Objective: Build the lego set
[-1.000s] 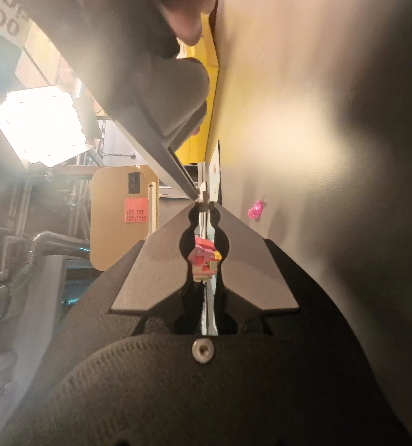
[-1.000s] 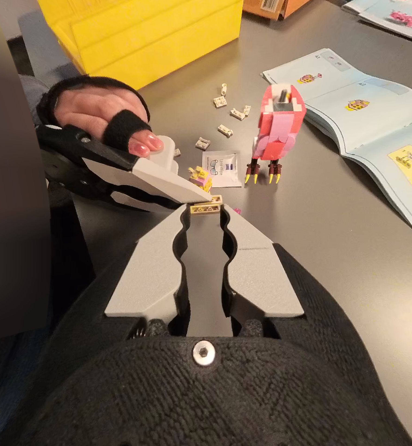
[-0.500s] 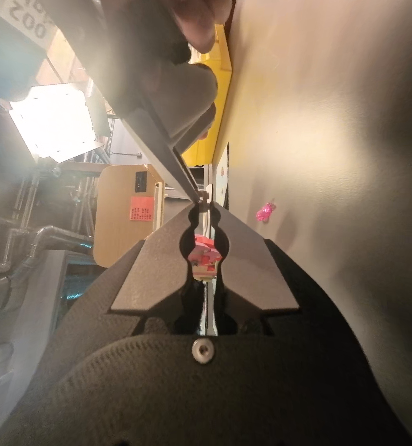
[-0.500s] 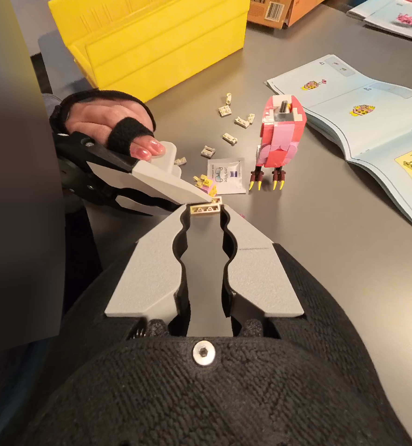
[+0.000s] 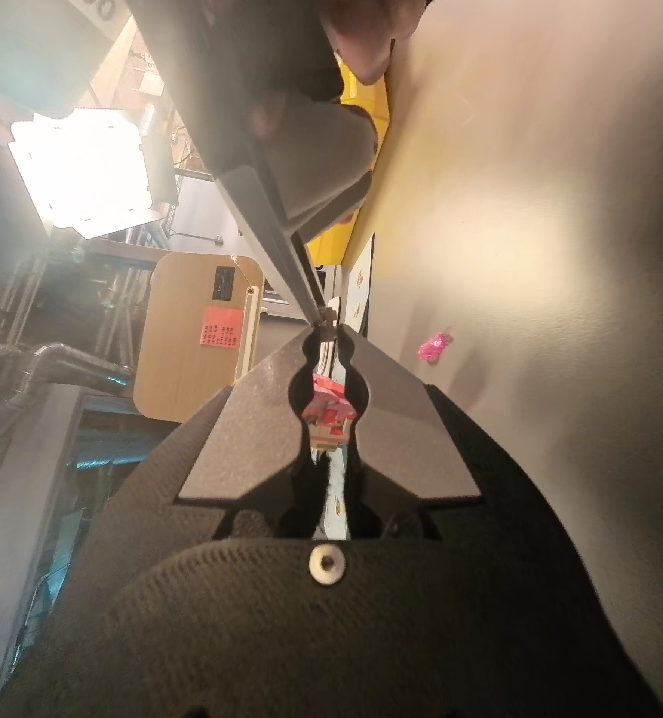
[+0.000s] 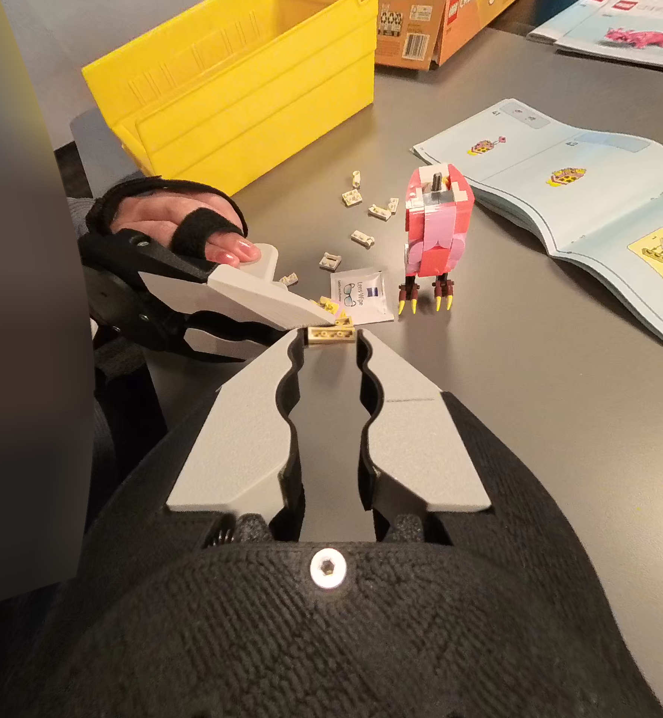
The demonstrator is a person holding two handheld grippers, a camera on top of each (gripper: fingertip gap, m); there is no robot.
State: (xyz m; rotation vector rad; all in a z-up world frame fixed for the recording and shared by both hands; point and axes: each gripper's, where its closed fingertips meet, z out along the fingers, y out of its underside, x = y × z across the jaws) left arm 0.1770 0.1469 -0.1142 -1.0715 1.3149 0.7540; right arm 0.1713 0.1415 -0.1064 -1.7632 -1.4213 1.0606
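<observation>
Gripping a tan plate (image 6: pixel 331 337) by its two ends, our right tongs (image 6: pixel 330 338) hold it just above the grey worktop (image 6: pixel 516 388), studs facing the camera, pads pressed on it as far as we can see. Our left tongs (image 5: pixel 326 333) come in from the left, nearly together, pinching a small tan piece (image 5: pixel 328 324) that sits right at the plate's upper edge.

We judge the risk to lie in that joint. Both holds are at the very fingertips, so a push that is off-line could twist the plate out of the right tongs or flick the small piece from the left ones. A dropped part would fall among the loose tan bits (image 6: pixel 362 237) scattered toward the yellow bin (image 6: pixel 244 97) and be hard to pick out. The white sachet (image 6: pixel 362 296) lies just beyond the plate, with a small yellow-and-pink cluster (image 6: pixel 328 305) beside it, and a slip forward could knock either. The pink bird model (image 6: pixel 436 229) stands farther right, near the open booklet (image 6: pixel 594 194), and looks top-heavy on its claws; a wide swing of the right tongs might tip it. A pink stud (image 5: pixel 434 345) lies alone on the worktop.
</observation>
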